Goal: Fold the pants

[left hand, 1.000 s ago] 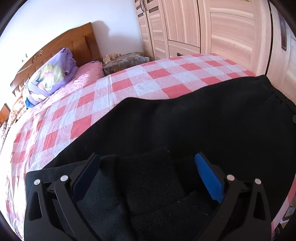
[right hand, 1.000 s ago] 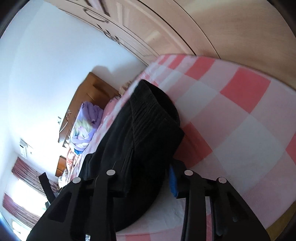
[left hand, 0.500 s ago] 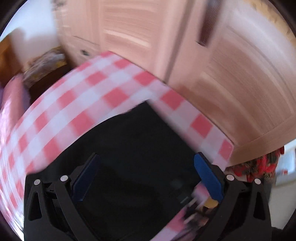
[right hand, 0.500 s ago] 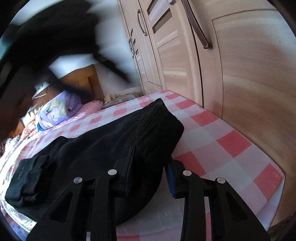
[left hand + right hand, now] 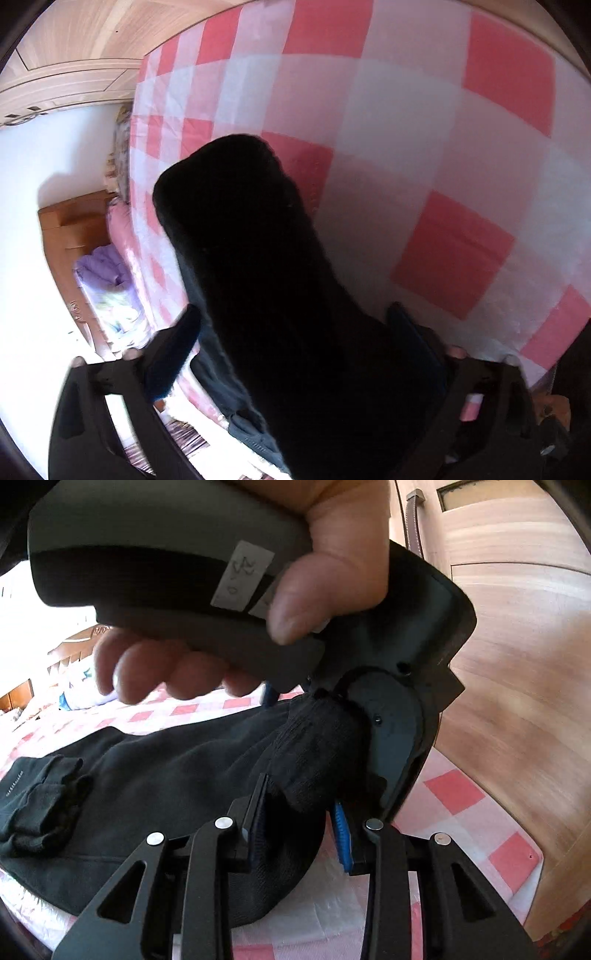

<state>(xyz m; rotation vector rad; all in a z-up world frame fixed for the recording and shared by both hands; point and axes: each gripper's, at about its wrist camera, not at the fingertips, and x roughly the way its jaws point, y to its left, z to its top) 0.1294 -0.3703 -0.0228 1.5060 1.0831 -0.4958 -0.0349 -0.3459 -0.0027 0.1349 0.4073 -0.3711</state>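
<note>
The black pants (image 5: 159, 768) lie on the bed (image 5: 454, 794), on its pink and white checked sheet, stretched from the near corner of the bed toward the far left. At the left end a darker folded part with a thin line of light marks lies bunched on the fabric. At the right end the cloth is gathered in a thick roll, and both grippers meet there.

The right gripper (image 5: 295, 819) has its fingers clamped on this roll: the fabric fills the narrow gap between the two blue pads. The left gripper (image 5: 291, 332) comes to the same roll from above. In its own view the black cloth passes between its fingers, which are wide apart and are closing now; the left pad does not touch the cloth, and the right pad is dark, so contact there cannot be told.

In the right wrist view a hand (image 5: 317, 557) holds the grey handle of the left gripper, very near the camera. A light wooden wardrobe (image 5: 517, 627) stands beside the bed on the right. A purple pillow (image 5: 107, 273) lies near the brown headboard (image 5: 62, 229).
</note>
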